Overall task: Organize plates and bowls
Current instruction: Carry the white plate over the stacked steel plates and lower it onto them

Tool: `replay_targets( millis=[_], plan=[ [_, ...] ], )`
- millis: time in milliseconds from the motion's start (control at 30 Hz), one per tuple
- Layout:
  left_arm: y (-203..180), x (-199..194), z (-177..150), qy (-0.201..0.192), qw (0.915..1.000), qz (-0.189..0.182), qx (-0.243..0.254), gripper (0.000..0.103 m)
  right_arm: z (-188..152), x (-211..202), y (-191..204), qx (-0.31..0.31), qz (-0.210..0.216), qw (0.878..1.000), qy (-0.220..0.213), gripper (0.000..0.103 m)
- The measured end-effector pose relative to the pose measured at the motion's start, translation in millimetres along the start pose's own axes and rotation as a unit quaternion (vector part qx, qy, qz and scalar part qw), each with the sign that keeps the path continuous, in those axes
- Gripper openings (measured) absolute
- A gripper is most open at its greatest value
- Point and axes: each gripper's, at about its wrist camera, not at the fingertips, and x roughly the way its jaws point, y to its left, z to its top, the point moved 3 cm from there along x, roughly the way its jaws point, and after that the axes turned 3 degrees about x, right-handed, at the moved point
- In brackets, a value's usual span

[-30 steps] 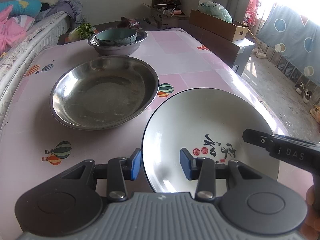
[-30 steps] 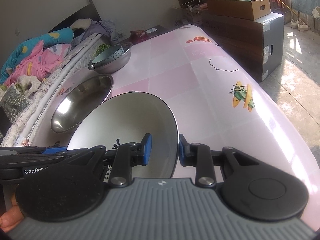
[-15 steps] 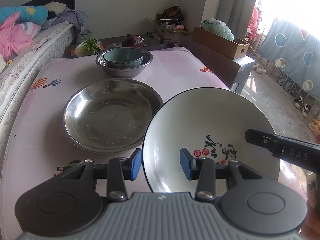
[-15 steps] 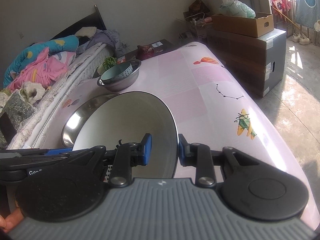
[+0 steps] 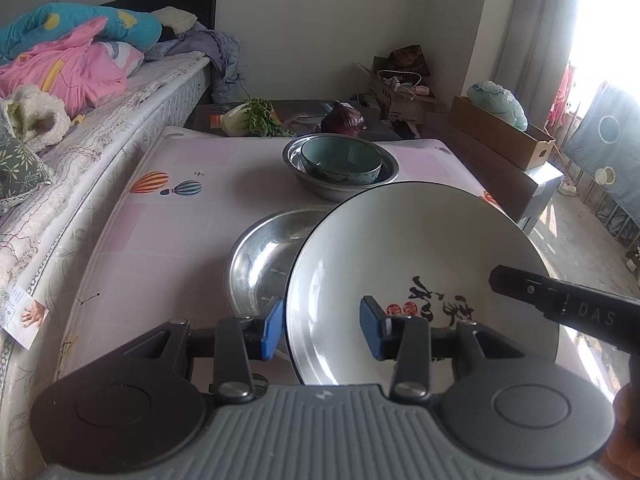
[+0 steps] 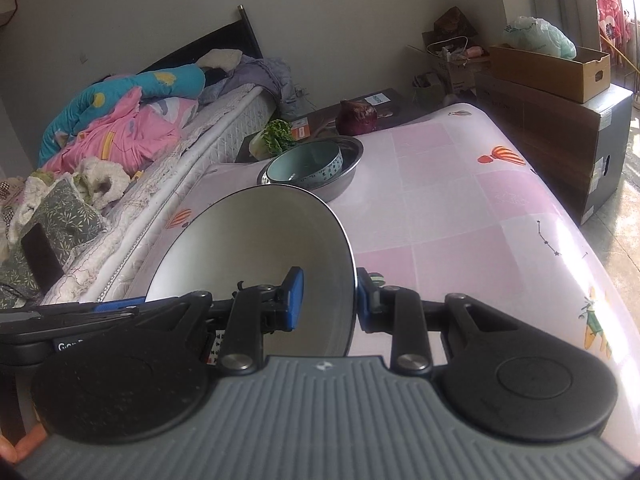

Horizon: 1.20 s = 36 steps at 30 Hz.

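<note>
White plate [image 5: 416, 264] lifted higher over steel basin [image 5: 260, 264], rims pinched in left claw [image 5: 320, 330] and right claw [image 6: 329, 300].

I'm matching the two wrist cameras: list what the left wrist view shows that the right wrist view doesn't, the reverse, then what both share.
Left wrist only: the large steel basin behind the white plate, and the plate's black calligraphy.

Right wrist only: the right claw clamped on the plate's rim, and a rocket print on the tablecloth.

Both: the plate, the teal bowl nested in a steel bowl, the purple cabbage, the bed.
</note>
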Motion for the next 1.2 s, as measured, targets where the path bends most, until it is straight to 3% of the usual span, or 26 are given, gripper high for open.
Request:
replay_targets(
  millis=[300,633,900,1200],
  plan=[
    [39,34,9,0.023,0.9989,0.032,-0.026,0.042,11,68,23,0.007,0.018,0.999,0.040,0.027],
    [50,65,13,0.041,0.9982,0.036,-0.024,0.042,10,125,18,0.031,0.011,0.996,0.078,0.027],
    [46,77,15,0.033,0.9991,0.025,-0.007,0.039,11,145,8,0.031,-0.011,0.996,0.088,0.027],
    [43,78,18,0.026,0.9990,0.037,0.002,0.042,19,145,1,0.048,0.008,0.995,0.083,0.032]
  ],
)
